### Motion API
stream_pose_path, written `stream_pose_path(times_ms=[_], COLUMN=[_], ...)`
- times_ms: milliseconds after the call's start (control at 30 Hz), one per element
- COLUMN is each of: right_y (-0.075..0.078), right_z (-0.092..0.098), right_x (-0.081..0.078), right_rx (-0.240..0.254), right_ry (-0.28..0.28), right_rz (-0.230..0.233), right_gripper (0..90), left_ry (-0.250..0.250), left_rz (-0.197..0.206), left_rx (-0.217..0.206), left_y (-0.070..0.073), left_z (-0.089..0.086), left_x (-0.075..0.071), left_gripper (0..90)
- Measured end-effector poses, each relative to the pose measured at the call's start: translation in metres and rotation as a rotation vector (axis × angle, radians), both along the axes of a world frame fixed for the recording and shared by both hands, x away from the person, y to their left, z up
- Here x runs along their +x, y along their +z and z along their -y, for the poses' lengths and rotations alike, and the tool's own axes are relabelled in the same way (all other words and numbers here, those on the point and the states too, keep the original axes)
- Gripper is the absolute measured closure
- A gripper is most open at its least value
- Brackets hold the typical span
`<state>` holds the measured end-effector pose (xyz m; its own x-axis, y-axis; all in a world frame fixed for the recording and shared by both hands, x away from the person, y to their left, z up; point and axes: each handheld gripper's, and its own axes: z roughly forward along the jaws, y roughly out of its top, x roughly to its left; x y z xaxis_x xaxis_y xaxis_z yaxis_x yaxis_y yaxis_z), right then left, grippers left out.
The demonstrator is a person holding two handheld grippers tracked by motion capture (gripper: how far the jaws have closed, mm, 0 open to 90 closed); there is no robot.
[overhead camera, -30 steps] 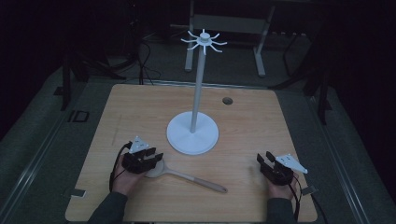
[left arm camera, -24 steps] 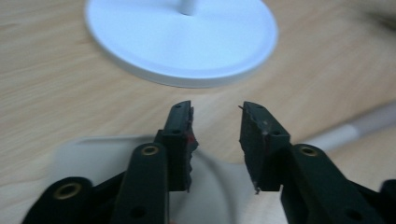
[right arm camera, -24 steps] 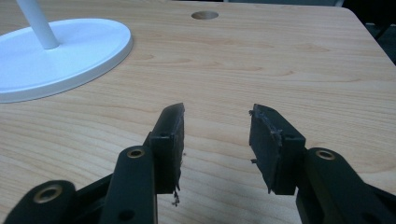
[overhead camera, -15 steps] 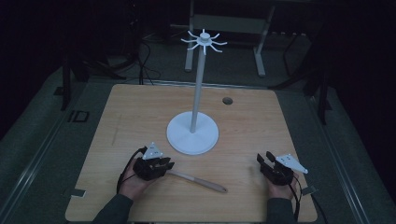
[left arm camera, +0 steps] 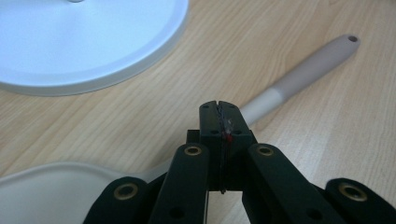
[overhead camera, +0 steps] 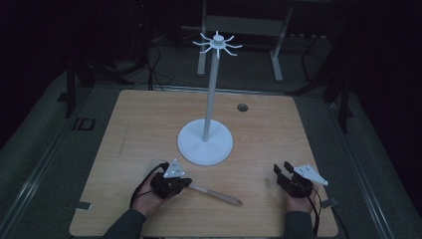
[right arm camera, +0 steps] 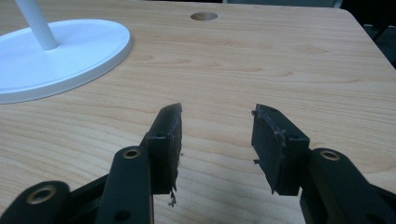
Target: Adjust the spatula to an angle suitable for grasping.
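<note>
Pale wood-grain tabletop [overhead camera: 139, 124], rectangular with rounded corners, small round hole [overhead camera: 242, 107] toward the upper right of the high view.

Centre of the high view: white stand [overhead camera: 205, 142] with a smooth flat disc base, a slim straight pole and a crown of short curved hooks [overhead camera: 217, 44] at the top; surroundings beyond the tabletop too dark to make out.

Lower left of centre: spatula [overhead camera: 219, 195], lying flat on the tabletop just below the stand's base. In the left gripper view, matte beige handle [left arm camera: 303, 70] with a hole at its end running to the upper right, smooth cream blade cut off at the lower left corner, neck hidden behind the black jaws.

Left gripper [overhead camera: 185, 182], black with brass rivets: jaws just closed and pressed together [left arm camera: 219, 109] over the spatula's neck; pads face to face where visible; actual pinch on the neck not discernible.

Right gripper [overhead camera: 281, 169], lower right of the high view: jaws just opening, spread [right arm camera: 217, 126], frayed black pads, bare wood between them, well apart from the spatula.
</note>
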<state>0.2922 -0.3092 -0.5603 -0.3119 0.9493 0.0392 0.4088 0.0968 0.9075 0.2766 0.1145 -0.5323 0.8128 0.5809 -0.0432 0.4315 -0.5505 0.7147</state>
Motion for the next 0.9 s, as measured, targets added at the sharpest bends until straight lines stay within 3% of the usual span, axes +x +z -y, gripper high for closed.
stream_pose_path(times_ms=[367, 533, 767, 900], right_y=[0.000, 0.000, 0.000, 0.000], right_z=[0.000, 0.000, 0.001, 0.001], right_x=[0.000, 0.000, 0.000, 0.000], right_rx=[0.000, 0.004, 0.006, 0.007], right_ry=[-0.003, -0.007, -0.011, -0.012], right_rz=[0.001, 0.001, 0.002, 0.003], right_gripper=[52.1, 51.3, 51.0, 51.0], left_ry=[-0.098, -0.133, -0.146, -0.123], left_rz=[-0.020, -0.024, -0.032, -0.022], left_rx=[0.028, 0.070, 0.097, 0.097], left_y=[-0.008, -0.013, -0.016, -0.016], left_z=[0.018, 0.028, 0.039, 0.042], left_x=[-0.007, -0.008, -0.008, -0.007], left_gripper=[89.9, 89.4, 89.0, 89.2])
